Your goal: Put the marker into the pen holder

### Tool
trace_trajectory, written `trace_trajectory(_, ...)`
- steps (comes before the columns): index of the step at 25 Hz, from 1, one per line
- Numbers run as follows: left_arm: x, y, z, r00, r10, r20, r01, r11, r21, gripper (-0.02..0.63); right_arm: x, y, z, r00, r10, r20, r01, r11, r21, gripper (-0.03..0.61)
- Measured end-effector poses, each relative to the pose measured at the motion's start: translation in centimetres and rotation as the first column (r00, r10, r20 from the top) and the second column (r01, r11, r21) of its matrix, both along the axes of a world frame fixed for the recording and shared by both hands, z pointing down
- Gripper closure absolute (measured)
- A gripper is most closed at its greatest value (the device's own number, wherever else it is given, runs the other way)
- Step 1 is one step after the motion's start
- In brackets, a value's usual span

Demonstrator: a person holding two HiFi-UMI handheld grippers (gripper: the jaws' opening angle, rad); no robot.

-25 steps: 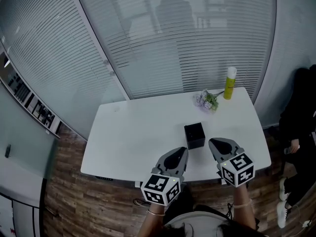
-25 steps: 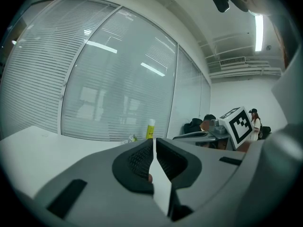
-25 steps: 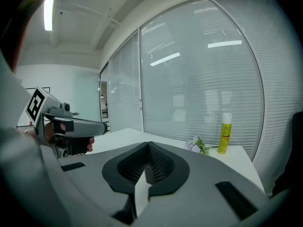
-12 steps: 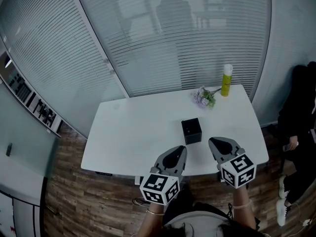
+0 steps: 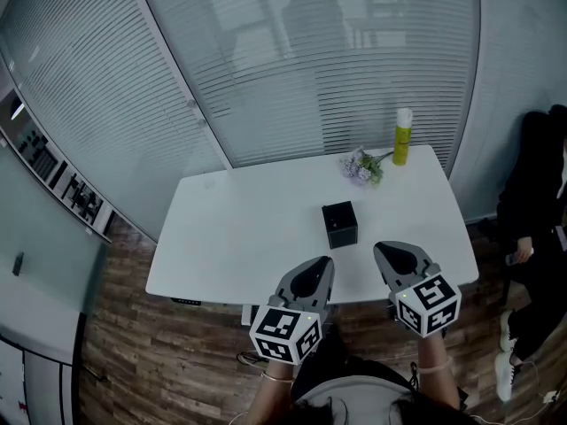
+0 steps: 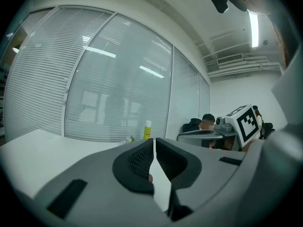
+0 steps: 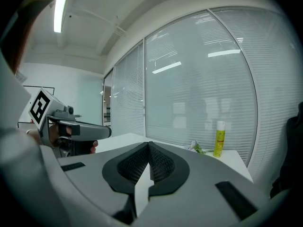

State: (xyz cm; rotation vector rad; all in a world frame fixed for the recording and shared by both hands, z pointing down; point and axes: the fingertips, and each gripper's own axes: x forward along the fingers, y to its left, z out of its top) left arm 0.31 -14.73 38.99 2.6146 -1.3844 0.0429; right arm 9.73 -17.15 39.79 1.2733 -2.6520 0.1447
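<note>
The black cube-shaped pen holder (image 5: 339,224) stands near the middle of the white table (image 5: 239,237). No marker shows in any view, and the holder's inside is too small to make out. Both grippers hover at the table's front edge, short of the holder. My left gripper (image 5: 326,262) is to the holder's near left, its jaws shut tip to tip (image 6: 155,140) with nothing clearly between them. To the holder's near right, my right gripper (image 5: 379,250) is also shut and empty (image 7: 148,144).
A yellow-green bottle (image 5: 402,136) and a small bunch of flowers (image 5: 361,168) sit at the table's far right corner. A glass wall with blinds rises behind the table. A person in dark clothes (image 5: 536,202) sits to the right. Wooden floor surrounds the table.
The table and pen holder have slid up and away in the head view, as the view pulled back. Both grippers keep their place and stay shut.
</note>
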Motion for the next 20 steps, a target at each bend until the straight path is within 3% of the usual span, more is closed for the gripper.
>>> trace_trajectory(20,-0.1,3.1,-0.1,0.999,-0.033,0.008,0.033,0.999,0.029,0.592,0.5,3.9,-0.9,1.0,0.009,-0.005,-0.008,0.999,0.042,0.551)
